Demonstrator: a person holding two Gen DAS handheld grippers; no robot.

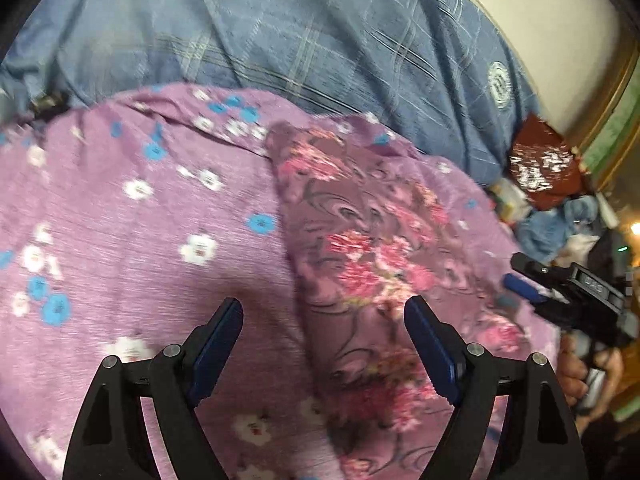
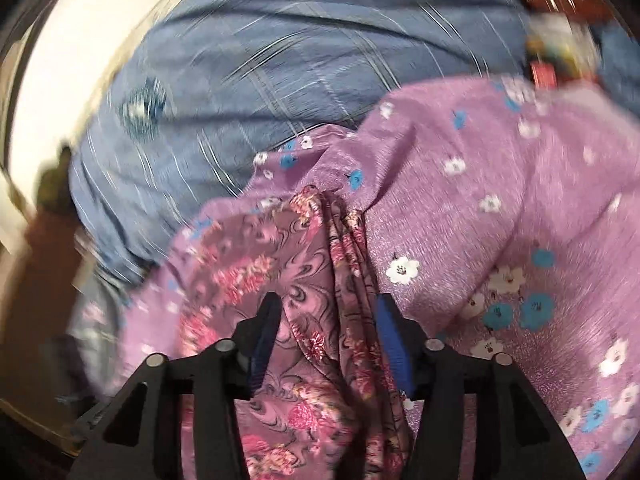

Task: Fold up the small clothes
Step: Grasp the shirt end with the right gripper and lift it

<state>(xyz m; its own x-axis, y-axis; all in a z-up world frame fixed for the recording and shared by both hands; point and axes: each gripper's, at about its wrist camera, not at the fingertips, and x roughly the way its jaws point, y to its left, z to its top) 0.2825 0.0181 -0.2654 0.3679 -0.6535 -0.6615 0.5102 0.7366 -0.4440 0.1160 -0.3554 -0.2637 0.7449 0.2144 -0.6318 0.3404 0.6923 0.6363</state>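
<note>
A mauve garment with pink roses [image 1: 372, 248] lies on a larger lilac cloth with white and blue flowers [image 1: 140, 208]. My left gripper [image 1: 324, 308] hovers open over the seam where the two meet, with nothing pinched. In the right wrist view the rose garment [image 2: 320, 264] runs as a bunched ridge between the fingers of my right gripper [image 2: 328, 304]. Its jaws stand apart around the ridge, and the pads do not visibly press it. The lilac cloth [image 2: 500, 200] spreads to the right. The right gripper [image 1: 560, 292] also shows at the right edge of the left wrist view, held by a hand [image 1: 576, 376].
Both cloths rest on a blue checked bedsheet [image 1: 320, 40] that fills the far side. A dark red item [image 1: 544, 160] and a heap of mixed clutter [image 1: 560, 224] sit at the bed's right end. A pale wall [image 2: 80, 40] lies beyond.
</note>
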